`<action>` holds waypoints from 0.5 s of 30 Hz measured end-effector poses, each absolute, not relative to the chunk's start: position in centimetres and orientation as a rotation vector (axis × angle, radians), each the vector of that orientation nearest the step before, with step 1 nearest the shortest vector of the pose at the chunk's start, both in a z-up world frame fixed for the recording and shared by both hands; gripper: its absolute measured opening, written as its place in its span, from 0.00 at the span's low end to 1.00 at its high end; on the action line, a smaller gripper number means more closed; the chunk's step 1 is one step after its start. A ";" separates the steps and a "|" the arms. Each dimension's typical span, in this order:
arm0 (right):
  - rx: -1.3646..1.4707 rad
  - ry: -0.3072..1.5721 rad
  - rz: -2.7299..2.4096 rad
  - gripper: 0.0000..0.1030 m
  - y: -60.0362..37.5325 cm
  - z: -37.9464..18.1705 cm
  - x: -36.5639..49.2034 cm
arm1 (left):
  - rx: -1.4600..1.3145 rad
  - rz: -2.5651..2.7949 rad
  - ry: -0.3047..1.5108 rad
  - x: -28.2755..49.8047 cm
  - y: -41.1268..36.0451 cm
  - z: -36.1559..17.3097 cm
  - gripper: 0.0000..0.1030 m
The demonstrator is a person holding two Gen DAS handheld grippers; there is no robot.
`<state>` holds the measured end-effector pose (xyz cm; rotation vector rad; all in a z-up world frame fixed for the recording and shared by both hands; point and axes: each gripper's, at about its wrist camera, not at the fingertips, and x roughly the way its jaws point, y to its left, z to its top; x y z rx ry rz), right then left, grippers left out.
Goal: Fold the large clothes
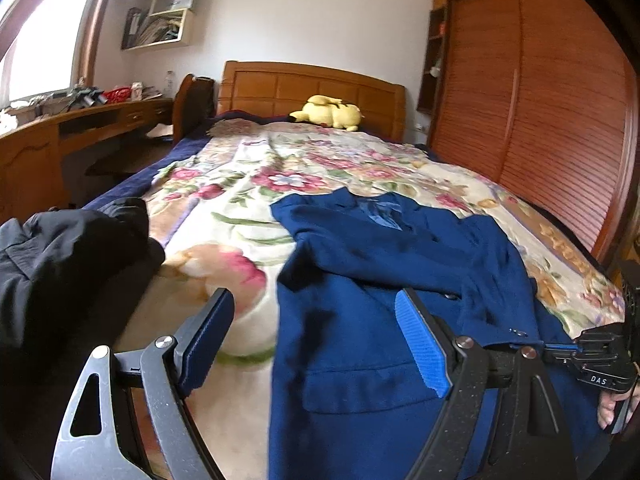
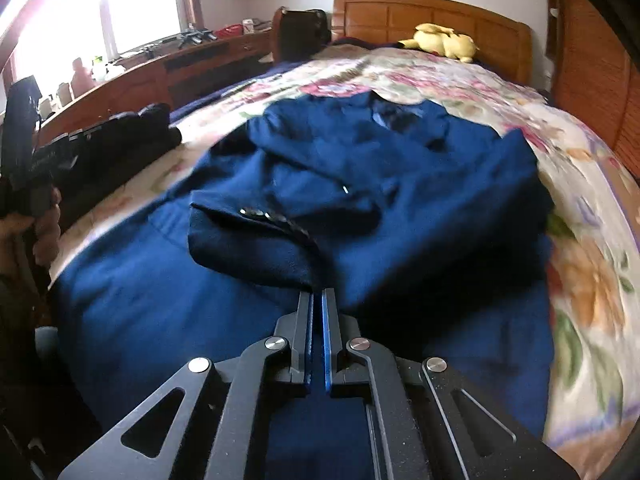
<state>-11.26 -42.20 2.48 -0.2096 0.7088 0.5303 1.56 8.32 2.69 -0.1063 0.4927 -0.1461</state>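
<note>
A large navy blue coat point(image 1: 384, 264) lies spread on the floral bedspread point(image 1: 256, 184), collar toward the headboard, one sleeve folded across its front. My left gripper point(image 1: 316, 316) is open wide above the coat's left edge, empty. In the right wrist view the coat point(image 2: 400, 168) fills the middle, and its sleeve cuff point(image 2: 256, 236) with dark buttons lies just ahead. My right gripper point(image 2: 318, 292) is shut on a fold of the coat fabric by the cuff. The right gripper also shows at the right edge of the left wrist view point(image 1: 560, 348).
A black garment point(image 1: 68, 256) lies bunched at the bed's left edge. A yellow plush toy point(image 1: 330, 112) sits by the wooden headboard point(image 1: 312, 88). A wooden desk point(image 1: 80, 128) with clutter runs along the left; a slatted wardrobe point(image 1: 532, 120) stands on the right.
</note>
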 end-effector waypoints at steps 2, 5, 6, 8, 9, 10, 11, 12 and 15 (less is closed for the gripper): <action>-0.222 0.703 0.517 0.02 -42.2 3.0 -11.8 | -0.083 -0.155 0.494 1.4 7.4 2.6 0.81; -0.223 0.669 0.486 0.08 -42.4 3.9 -13.0 | -0.053 -0.174 0.499 1.3 6.1 2.5 0.81; -0.215 0.661 0.475 0.09 -42.6 4.2 -13.5 | -0.045 -0.178 0.499 1.2 5.7 2.5 0.81; -0.197 0.642 0.457 0.13 -42.8 4.4 -14.0 | -0.025 -0.186 0.498 1.2 4.9 2.4 0.81; -0.197 0.628 0.442 0.18 -42.8 4.5 -14.0 | -0.019 -0.191 0.498 1.2 4.5 2.4 0.81; -0.195 0.617 0.431 0.26 -42.7 4.6 -14.1 | -0.019 -0.194 0.498 1.2 4.2 2.4 0.81; -0.188 0.605 0.419 0.31 -42.6 4.9 -13.8 | -0.022 -0.199 0.501 1.3 4.0 2.5 0.81; -0.178 0.594 0.413 0.42 -42.4 5.2 -13.6 | -0.022 -0.201 0.502 1.3 3.8 2.5 0.81; -0.130 0.575 0.396 0.51 -41.6 5.7 -11.4 | -0.021 -0.206 0.508 1.6 3.3 2.4 0.81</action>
